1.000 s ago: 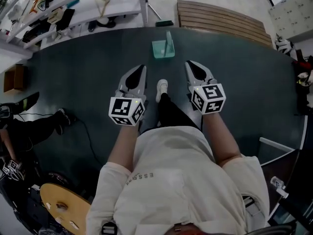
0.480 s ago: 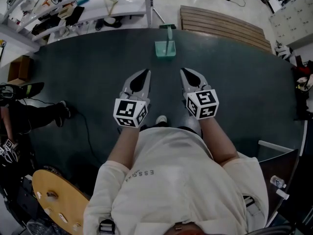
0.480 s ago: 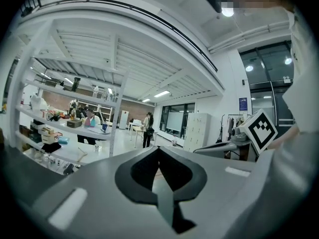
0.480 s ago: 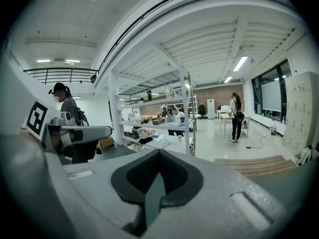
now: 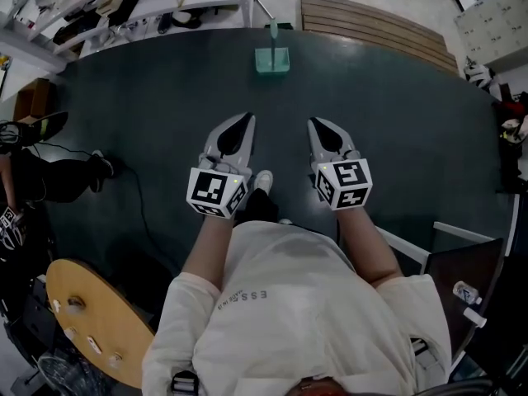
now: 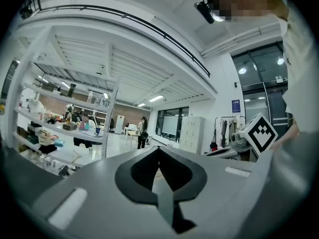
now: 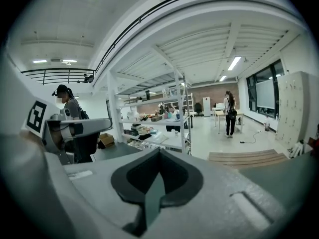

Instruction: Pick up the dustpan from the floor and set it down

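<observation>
1. Grippers: the left gripper (image 5: 242,124) and the right gripper (image 5: 318,127) are held side by side in front of the body. Each has its jaws pressed together with nothing between them, as in the two earlier pictures.
2. Change: over the last second the shoe (image 5: 262,180) below the grippers has shifted back and forth. The person is judged to be walking.
3. Dustpan: the dustpan (image 5: 272,58) rests on the dark mat (image 5: 148,139) near its far edge. It is straight ahead and well apart from both grippers.
4. The dustpan now sits higher in the head view than a second ago. This may be a head tilt or a step away; the view does not settle which.
5. Task meaning: the dustpan is on the floor and held by neither gripper. This fits a walk toward it before lifting, or a retreat once it is set down.
</observation>
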### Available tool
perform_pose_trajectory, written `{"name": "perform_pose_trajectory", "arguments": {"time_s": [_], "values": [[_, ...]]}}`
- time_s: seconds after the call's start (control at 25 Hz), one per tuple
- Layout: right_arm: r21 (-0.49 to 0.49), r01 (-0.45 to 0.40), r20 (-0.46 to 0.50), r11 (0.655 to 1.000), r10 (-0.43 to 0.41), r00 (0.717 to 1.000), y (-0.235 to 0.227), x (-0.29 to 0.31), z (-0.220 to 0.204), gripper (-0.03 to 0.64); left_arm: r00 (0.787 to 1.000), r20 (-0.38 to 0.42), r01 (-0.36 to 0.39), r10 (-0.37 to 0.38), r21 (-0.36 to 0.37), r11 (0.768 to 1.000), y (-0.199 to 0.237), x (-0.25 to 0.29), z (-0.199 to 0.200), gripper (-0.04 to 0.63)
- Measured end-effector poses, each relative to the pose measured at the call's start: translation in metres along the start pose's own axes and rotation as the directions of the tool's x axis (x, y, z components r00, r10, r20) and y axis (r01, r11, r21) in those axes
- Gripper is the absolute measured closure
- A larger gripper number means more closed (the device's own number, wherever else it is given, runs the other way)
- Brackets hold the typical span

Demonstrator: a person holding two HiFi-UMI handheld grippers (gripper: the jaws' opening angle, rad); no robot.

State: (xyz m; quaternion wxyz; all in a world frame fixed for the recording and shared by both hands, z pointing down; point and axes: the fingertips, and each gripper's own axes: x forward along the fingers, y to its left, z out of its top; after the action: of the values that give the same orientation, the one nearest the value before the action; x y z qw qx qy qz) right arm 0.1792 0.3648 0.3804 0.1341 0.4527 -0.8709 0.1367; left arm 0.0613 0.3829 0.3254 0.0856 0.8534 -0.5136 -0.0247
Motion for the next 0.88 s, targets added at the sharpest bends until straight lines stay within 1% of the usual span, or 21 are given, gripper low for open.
{"name": "perform_pose_trajectory", "arguments": {"time_s": [0.2, 0.44, 0.68, 0.88], "values": [[-0.008, -0.005, -0.002, 1.000, 0.005, 1.000, 0.007, -0.045, -0.018, 0.627, 1.000, 0.005, -0.002, 0.002, -0.019, 1.000, -0.040, -0.032, -0.012, 0.586], [0.002, 0.012, -0.010, 1.000, -0.012, 1.000, 0.010, -0.079, -0.034, 0.627, 1.000, 0.005, 0.012, -0.012, -0.029, 0.999, -0.075, -0.061, -0.019, 0.586], [-0.019, 0.017, 0.004, 1.000, -0.017, 1.000, 0.013, -0.099, -0.036, 0.627, 0.999, 0.004, 0.032, -0.032, -0.017, 0.999, -0.097, -0.066, -0.020, 0.586], [-0.006, 0.007, 0.014, 1.000, -0.007, 1.000, 0.008, -0.114, -0.035, 0.627, 0.999, 0.006, 0.031, -0.031, -0.009, 0.999, -0.111, -0.064, -0.014, 0.586]]}}
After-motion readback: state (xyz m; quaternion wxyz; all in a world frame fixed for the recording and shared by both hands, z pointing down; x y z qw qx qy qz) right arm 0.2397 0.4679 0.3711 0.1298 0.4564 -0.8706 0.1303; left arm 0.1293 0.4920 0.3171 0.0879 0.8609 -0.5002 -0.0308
